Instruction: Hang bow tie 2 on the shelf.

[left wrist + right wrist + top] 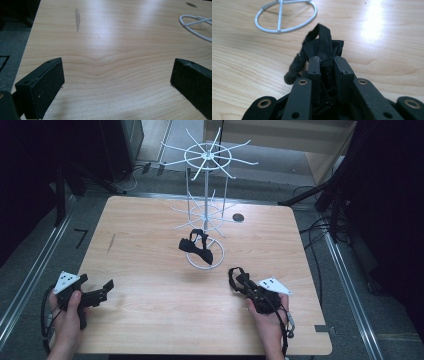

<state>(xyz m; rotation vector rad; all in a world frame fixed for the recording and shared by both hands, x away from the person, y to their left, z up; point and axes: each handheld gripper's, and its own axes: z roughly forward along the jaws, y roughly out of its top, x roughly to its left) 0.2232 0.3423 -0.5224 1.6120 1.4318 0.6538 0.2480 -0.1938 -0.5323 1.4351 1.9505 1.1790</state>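
Right gripper (pixel 245 284) sits near the table's (pixel 150 320) front right corner, jaws pinched narrow on a black fabric piece (pixel 236 276). In the right gripper view the cloth (pixel 322 47) is clamped between the two pads, with a strap loop standing up past the tips and a rolled end hanging out to one side. It's a grip, not an empty close.

Left gripper (pixel 102 291) is near the front left corner, resting low over the wood, jaws spread wide. In the left gripper view there is bare table (pixel 112 50) between the pads, nothing in them.

White wire rack (pixel 206 210) stands toward the back edge, about mid-width, with its ring base on the table. A second black fabric piece (pixel 197 247) hangs off a lower arm of the rack, just above the ring base. The base ring (pixel 284 17) shows ahead of the held cloth in the right gripper view, near but apart from it.

A small dark round spot (pixel 238 217) lies on the tabletop right of the rack's pole, near the back edge.
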